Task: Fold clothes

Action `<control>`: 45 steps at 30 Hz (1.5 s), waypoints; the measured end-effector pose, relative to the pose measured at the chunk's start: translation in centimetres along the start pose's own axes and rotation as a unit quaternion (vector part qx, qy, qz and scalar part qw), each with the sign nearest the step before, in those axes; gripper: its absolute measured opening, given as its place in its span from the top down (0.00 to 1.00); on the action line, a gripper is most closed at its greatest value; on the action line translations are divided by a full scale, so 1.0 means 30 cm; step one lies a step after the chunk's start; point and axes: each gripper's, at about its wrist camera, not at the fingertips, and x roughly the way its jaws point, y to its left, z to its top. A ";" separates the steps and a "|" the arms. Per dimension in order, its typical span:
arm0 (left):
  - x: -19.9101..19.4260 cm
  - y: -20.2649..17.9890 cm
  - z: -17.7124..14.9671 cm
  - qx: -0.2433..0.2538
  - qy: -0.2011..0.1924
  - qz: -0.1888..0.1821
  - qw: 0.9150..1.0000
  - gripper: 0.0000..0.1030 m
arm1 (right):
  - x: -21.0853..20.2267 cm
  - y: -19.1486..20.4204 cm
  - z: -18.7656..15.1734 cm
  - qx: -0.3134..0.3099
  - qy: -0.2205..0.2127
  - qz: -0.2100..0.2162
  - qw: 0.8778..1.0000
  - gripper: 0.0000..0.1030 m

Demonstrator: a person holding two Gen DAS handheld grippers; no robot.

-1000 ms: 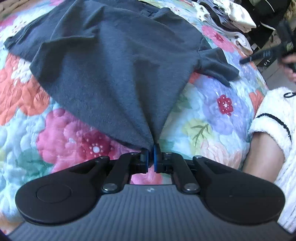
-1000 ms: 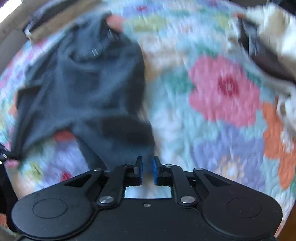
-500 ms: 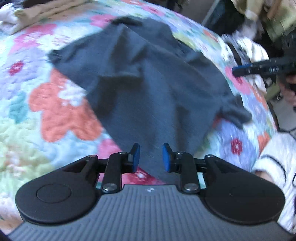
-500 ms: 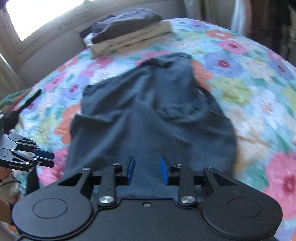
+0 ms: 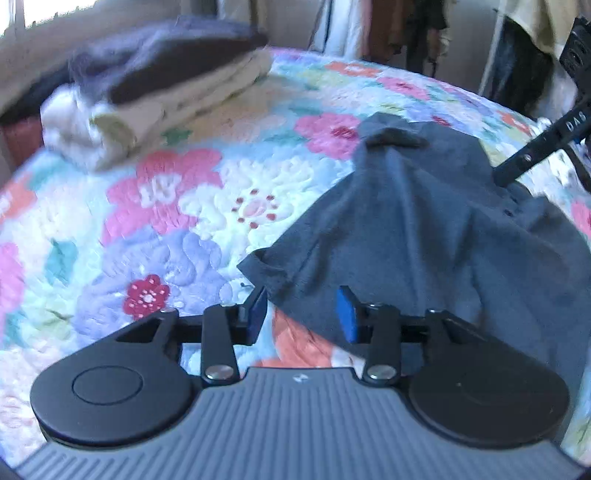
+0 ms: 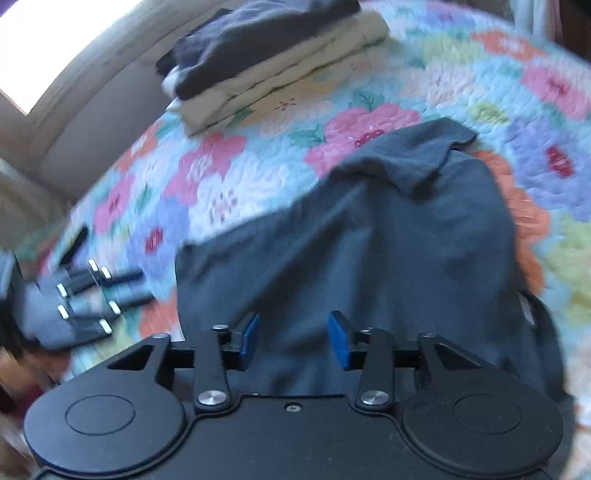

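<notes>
A dark grey T-shirt [image 5: 424, 229] lies spread and rumpled on the floral quilt [image 5: 184, 221]. My left gripper [image 5: 301, 314] is open and empty, at the shirt's near left sleeve edge. In the right wrist view the shirt [image 6: 388, 240] fills the middle, and my right gripper [image 6: 293, 338] is open and empty just above its near part. The left gripper also shows blurred at the left of the right wrist view [image 6: 92, 299]. A finger of the right gripper [image 5: 535, 155] shows over the shirt's far right side in the left wrist view.
A stack of folded clothes, dark on top of cream, sits at the far side of the bed [image 5: 159, 85], also in the right wrist view [image 6: 273, 55]. Hanging clothes [image 5: 424, 29] stand beyond the bed. A window sill and wall [image 6: 74, 92] border the bed.
Both grippers let go of the shirt and opened wide. The shirt now lies flat on the quilt. Both views have swung toward the stack of folded clothes.
</notes>
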 end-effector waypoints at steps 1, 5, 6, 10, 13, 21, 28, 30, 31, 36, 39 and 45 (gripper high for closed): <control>0.022 0.029 0.005 -0.026 0.008 -0.012 1.000 0.59 | 0.031 -0.001 0.045 0.007 0.004 -0.004 1.000 0.53; 0.097 0.126 0.002 -0.123 0.037 -0.055 0.990 0.51 | 0.138 0.008 0.175 0.021 0.002 -0.037 0.999 0.50; 0.109 0.138 -0.007 -0.143 0.044 -0.070 0.986 0.51 | 0.156 0.004 0.197 0.028 -0.002 -0.037 0.999 0.49; 0.168 0.141 -0.033 -0.175 0.057 -0.110 0.977 0.51 | 0.229 -0.041 0.263 0.074 -0.012 -0.022 0.997 0.45; 0.200 0.140 -0.032 -0.170 0.038 -0.101 0.980 0.52 | 0.303 -0.068 0.300 0.091 -0.018 -0.051 0.994 0.38; 0.138 0.167 0.039 -0.157 0.012 -0.122 0.980 0.96 | 0.372 -0.149 0.313 0.127 -0.087 -0.080 0.985 0.89; 0.051 0.232 0.112 -0.225 -0.050 -0.132 0.964 0.96 | 0.202 -0.086 0.294 0.057 -0.176 -0.065 0.981 0.92; 0.023 0.261 0.131 -0.256 -0.070 -0.142 0.954 0.96 | 0.138 -0.053 0.314 0.031 -0.212 -0.057 0.975 0.92; 0.016 0.284 0.136 -0.281 -0.076 -0.148 0.945 0.96 | 0.117 -0.039 0.326 0.021 -0.228 -0.053 0.972 0.92; 0.078 0.419 0.157 -0.407 -0.074 -0.151 0.898 0.96 | 0.127 -0.010 0.413 -0.009 -0.246 -0.061 0.967 0.91; 0.161 0.451 0.163 -0.415 -0.051 -0.128 0.899 0.95 | 0.189 -0.039 0.442 0.023 -0.191 -0.068 0.979 0.75; 0.235 0.432 0.165 -0.377 -0.026 -0.110 0.919 0.95 | 0.209 0.030 0.382 -0.028 -0.166 -0.057 0.984 0.60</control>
